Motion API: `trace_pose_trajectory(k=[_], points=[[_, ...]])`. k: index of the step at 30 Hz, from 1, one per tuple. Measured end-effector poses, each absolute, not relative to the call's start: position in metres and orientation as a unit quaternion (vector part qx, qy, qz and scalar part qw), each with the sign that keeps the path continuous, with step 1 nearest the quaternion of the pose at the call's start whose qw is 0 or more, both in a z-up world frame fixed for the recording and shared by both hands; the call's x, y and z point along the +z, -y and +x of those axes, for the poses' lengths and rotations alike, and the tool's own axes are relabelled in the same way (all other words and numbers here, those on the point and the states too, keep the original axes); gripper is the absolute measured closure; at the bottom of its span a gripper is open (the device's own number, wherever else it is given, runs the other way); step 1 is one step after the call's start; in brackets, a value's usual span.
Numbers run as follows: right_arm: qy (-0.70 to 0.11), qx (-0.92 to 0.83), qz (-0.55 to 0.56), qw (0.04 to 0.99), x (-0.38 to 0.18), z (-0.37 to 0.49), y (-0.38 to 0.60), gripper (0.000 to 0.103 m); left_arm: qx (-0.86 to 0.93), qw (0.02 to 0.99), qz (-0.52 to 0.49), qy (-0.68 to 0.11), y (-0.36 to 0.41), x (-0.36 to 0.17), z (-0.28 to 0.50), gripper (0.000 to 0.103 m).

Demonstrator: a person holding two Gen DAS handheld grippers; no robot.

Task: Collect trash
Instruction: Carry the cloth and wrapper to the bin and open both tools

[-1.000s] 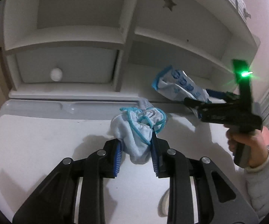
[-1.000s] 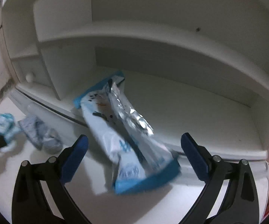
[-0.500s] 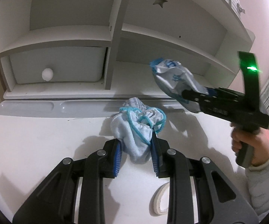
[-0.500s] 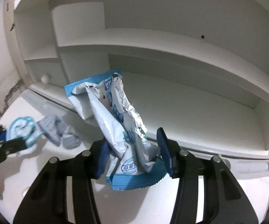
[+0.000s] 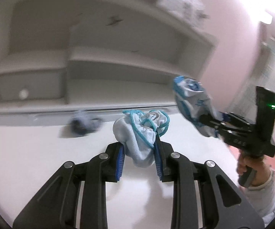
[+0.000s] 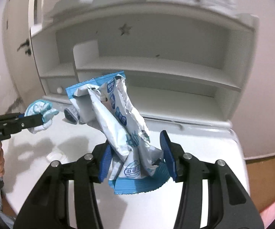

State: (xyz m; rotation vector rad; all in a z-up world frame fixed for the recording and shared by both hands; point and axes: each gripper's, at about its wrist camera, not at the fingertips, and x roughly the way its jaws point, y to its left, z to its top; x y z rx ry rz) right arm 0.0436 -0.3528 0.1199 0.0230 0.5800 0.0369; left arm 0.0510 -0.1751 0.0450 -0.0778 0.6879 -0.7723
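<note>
Lifting clear of the white desk (image 6: 204, 145), the right gripper (image 6: 135, 160) now has its blue pads closed on a crinkled blue-and-silver foil snack wrapper (image 6: 118, 118), grabbed from the shelf ledge a second ago. Its long axis tilts up and away to the left. The left gripper (image 5: 138, 153) stays clamped on a pale-blue crumpled cloth (image 5: 139, 131), so both pieces look ready for binning.

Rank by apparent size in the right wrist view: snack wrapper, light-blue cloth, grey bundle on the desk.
1. snack wrapper, largest, though nearest the camera.
2. light-blue cloth.
3. grey bundle, partly hidden behind the wrapper, so 2 versus 3 is unsure.
</note>
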Motion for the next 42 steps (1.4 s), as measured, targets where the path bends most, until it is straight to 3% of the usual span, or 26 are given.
trace_pose_trajectory(k=[8, 12, 15, 23, 25, 29, 36, 38, 40, 42], points=[[-0.222, -0.103, 0.127, 0.961, 0.126, -0.147, 0.477, 0.055, -0.566, 0.756, 0.039, -0.326, 0.331, 0.055, -0.072, 0.077], [-0.238, -0.183, 0.204, 0.932, 0.088, -0.243, 0.548, 0.055, -0.649, 0.671, 0.102, -0.344, 0.421, 0.026, -0.151, 0.077], [-0.273, -0.219, 0.286, 0.892, 0.027, -0.302, 0.599, 0.055, -0.673, 0.618, 0.144, -0.38, 0.478, -0.021, -0.197, 0.077], [-0.405, -0.257, 0.477, 0.737, -0.207, -0.349, 0.663, 0.057, -0.575, 0.537, 0.278, -0.552, 0.578, -0.274, -0.249, 0.076], [-0.432, -0.261, 0.494, 0.708, -0.245, -0.351, 0.664, 0.058, -0.545, 0.526, 0.293, -0.584, 0.582, -0.312, -0.249, 0.078], [-0.442, -0.256, 0.549, 0.661, -0.297, -0.362, 0.658, 0.058, -0.552, 0.526, 0.262, -0.592, 0.593, -0.313, -0.236, 0.078], [-0.438, -0.264, 0.564, 0.649, -0.307, -0.363, 0.657, 0.058, -0.561, 0.51, 0.262, -0.597, 0.597, -0.318, -0.244, 0.077], [-0.433, -0.265, 0.567, 0.649, -0.307, -0.364, 0.658, 0.054, -0.562, 0.508, 0.267, -0.596, 0.587, -0.32, -0.248, 0.072], [-0.428, -0.269, 0.576, 0.642, -0.31, -0.369, 0.661, 0.041, -0.559, 0.508, 0.272, -0.596, 0.585, -0.326, -0.25, 0.037], [-0.427, -0.265, 0.586, 0.635, -0.31, -0.366, 0.664, 0.022, -0.558, 0.514, 0.275, -0.591, 0.585, -0.322, -0.248, 0.019]])
